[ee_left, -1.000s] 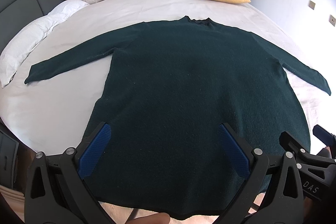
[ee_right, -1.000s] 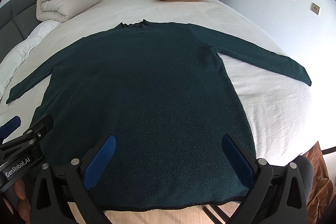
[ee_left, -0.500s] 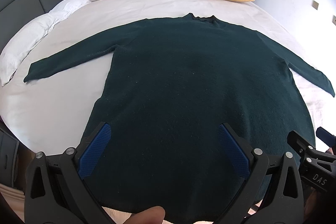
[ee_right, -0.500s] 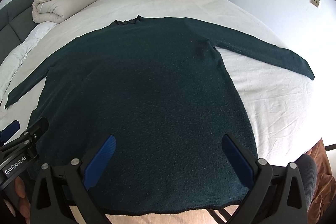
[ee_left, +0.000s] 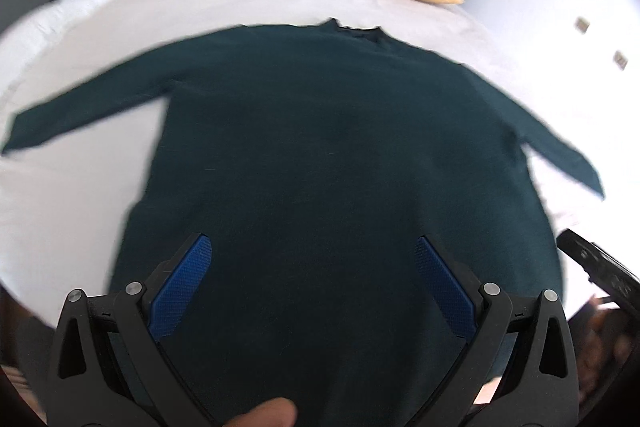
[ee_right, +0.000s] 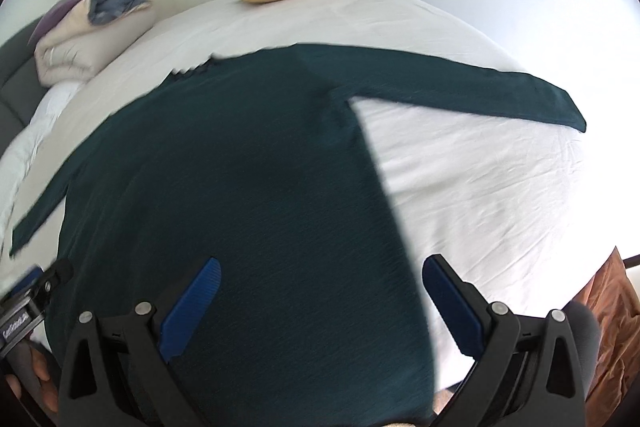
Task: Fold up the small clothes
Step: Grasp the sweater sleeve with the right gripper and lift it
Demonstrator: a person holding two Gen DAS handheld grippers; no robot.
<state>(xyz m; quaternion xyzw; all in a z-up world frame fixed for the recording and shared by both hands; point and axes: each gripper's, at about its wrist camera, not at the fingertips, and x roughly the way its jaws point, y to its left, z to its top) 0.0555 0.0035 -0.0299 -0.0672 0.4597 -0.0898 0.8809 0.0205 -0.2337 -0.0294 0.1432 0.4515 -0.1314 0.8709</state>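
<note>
Position: dark green knitted long-sleeved sweater (ee_left: 320,155) lies flat on the white-sheeted bed (ee_right: 480,179), both sleeves spread outward. My left gripper (ee_left: 312,279) hovers over its lower body, jaws spread wide, empty. My right gripper (ee_right: 320,291) hovers above the right hem edge, likewise wide apart, gripping nothing.

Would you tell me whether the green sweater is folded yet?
Not yet: the green sweater lies spread flat on the bed, both sleeves stretched outward, nothing doubled over.
</note>
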